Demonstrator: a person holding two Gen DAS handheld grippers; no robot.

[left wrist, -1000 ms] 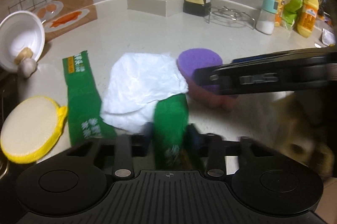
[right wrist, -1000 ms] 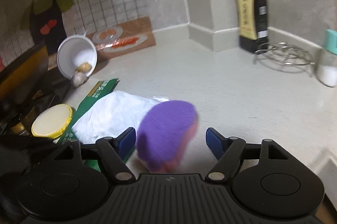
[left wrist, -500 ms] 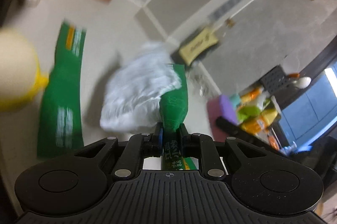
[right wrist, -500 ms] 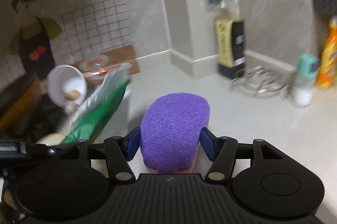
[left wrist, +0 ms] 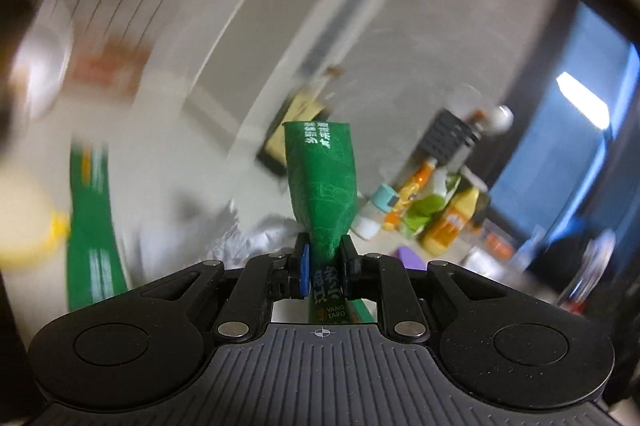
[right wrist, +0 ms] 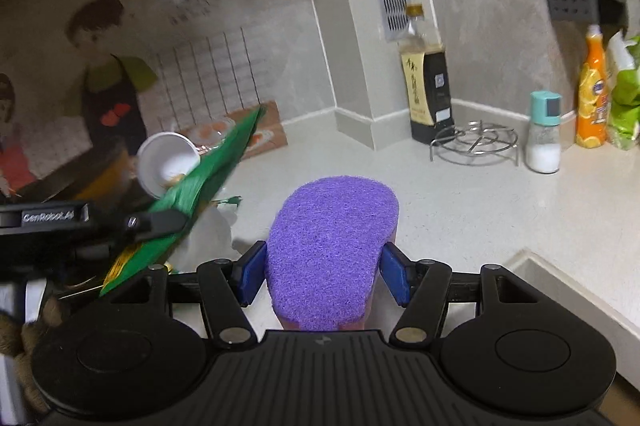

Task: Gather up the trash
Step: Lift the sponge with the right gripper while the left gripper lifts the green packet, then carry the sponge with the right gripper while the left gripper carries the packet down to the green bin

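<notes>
green wrapper (left wrist: 322, 185) is pinched upright between the nearly closed pads of the left gripper (left wrist: 323, 260), lifted off the countertop (right wrist: 460, 209); in the right wrist view it slants up to the left of the purple sponge (right wrist: 332, 250). a second green wrapper (left wrist: 94, 226) lies flat further left, past crumpled white paper (left wrist: 256, 242). the right gripper (right wrist: 325, 276) clamps the purple sponge at half width. right of the sponge stands a salt shaker (right wrist: 543, 131).

Home kitchen: countertop (right wrist: 460, 193), condiment bottles (right wrist: 426, 81).
</notes>
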